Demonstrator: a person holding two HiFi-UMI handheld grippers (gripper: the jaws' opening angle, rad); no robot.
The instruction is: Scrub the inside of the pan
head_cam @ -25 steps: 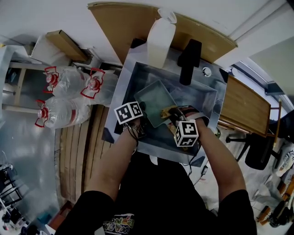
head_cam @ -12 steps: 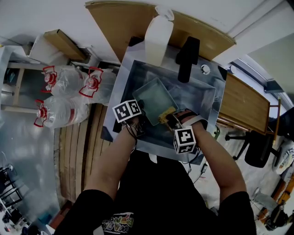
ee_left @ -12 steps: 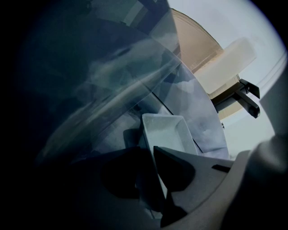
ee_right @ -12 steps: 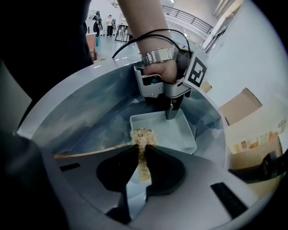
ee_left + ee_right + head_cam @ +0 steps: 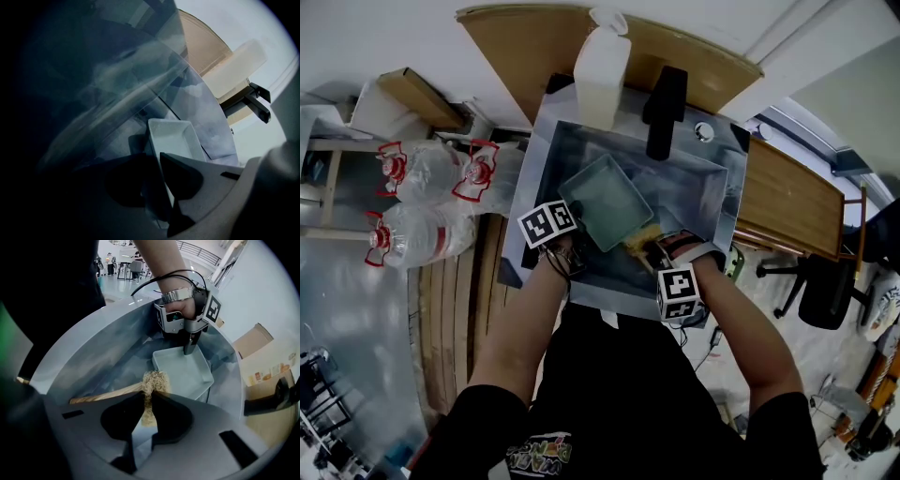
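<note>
The right gripper [image 5: 147,398] is pinching the bristle head of a wooden-handled brush [image 5: 153,382]. Its jaws are pressing against the fibres on both sides, and the handle is projecting sideways out of the grip. The bristles are sitting at one corner of the pan [image 5: 185,373], against its rim. The left gripper [image 5: 157,158] is clamping the pan's wall at the opposite edge, with one jaw inside and one outside. The pan, a pale rectangular tray, is lying diagonally in the steel sink [image 5: 719,192] with its interior facing up. A black faucet [image 5: 664,111] is overhanging the basin's far side. A white jug [image 5: 602,64] is standing beside it. Water bottles [image 5: 422,169] are lying to the left of the sink.
</note>
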